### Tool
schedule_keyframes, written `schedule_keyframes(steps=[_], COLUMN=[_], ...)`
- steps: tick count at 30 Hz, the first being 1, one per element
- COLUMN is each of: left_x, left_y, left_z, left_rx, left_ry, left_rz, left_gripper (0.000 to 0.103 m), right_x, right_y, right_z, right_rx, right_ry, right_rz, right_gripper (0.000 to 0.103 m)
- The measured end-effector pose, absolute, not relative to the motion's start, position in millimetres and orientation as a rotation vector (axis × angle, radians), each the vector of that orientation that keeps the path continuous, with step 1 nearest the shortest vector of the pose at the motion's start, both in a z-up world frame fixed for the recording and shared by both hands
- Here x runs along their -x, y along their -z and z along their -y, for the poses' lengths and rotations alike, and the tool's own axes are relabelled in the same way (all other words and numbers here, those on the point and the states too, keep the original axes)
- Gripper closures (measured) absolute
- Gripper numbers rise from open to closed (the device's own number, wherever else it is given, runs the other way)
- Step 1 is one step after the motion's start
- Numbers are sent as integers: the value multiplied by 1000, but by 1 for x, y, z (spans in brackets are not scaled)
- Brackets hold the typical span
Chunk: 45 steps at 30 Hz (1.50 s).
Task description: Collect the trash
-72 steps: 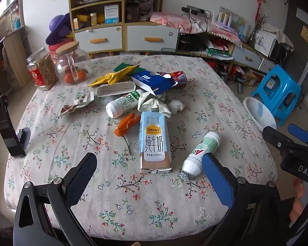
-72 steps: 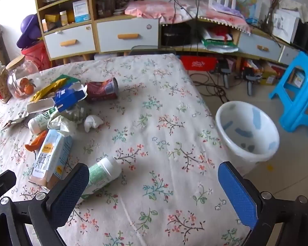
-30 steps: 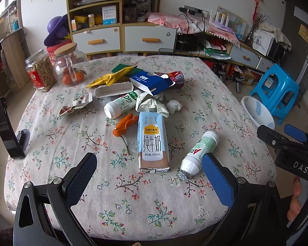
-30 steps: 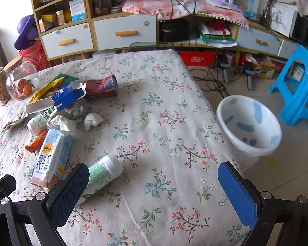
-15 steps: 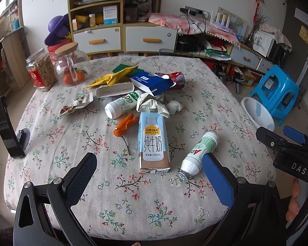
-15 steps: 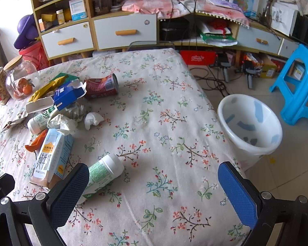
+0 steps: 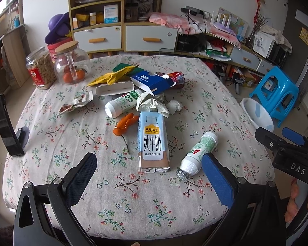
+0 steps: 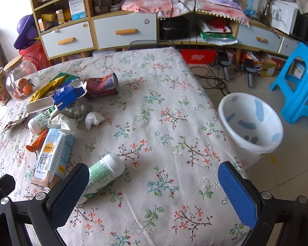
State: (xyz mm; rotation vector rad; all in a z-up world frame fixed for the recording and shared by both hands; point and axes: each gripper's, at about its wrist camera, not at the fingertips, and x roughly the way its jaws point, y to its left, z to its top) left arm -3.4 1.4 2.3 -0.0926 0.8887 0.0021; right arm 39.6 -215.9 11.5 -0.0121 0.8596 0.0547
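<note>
Left gripper (image 7: 147, 176): we see it wide open and empty, held over the near edge of the tabletop (image 7: 51, 135).
Right gripper (image 8: 152, 188): we find it wide open too, holding nothing, near the tabletop's right corner.
Carton (image 7: 153, 141): we see it flat, between the left fingers' lines, cap end away.
Bottle (image 8: 102, 174): we see it on its side, just beside the right gripper's left finger.
Other trash: we note a second bottle (image 7: 123, 105), peel (image 7: 125, 124), crumpled paper (image 7: 152, 104), blue box (image 7: 152, 81) and can (image 8: 101, 85) clustered mid-tabletop.
Bin (image 8: 250, 127): we see it on the floor, just beside the tabletop's right edge.
</note>
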Motion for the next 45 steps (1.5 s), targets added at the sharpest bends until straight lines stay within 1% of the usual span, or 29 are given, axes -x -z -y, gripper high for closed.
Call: schedule_keyframes(steps=[21,28,30,32,34,37,41,45], left_x=[1,-10,-14,-18,-21,-24,-26,-30], left_y=[-3,7,12,17,22,26,29,36], left_z=[-11,-37,-45,-52,-60,-68,-74,-81], left_rx=[104,149,159,170,186,188,195,232], left_ry=[-21,-72,-73,-68,-49,-24,-6,4], left_rz=[-887,-919,-943,-973,-1002,-1020,-1041,-1073], left_gripper=[0,0,0,0,0,0,0,0], right_x=[-49,-71,-78,-87,-96,-106,-116,-121], right_y=[-7,16,27,41,53,67,82,91], right_z=[205,197,192,187,181,174,163,156], right_rx=[-15,-56,-82,-112,-139,-189,-217,-241], right_ry=[-60,-106,-130,-155,-174,-188,-198,-226], right_rz=[-903,-1026,-1076,-1137,-1180,-1212,-1262,-1271], right_gripper=[0,0,4,12,16,19,27,28])
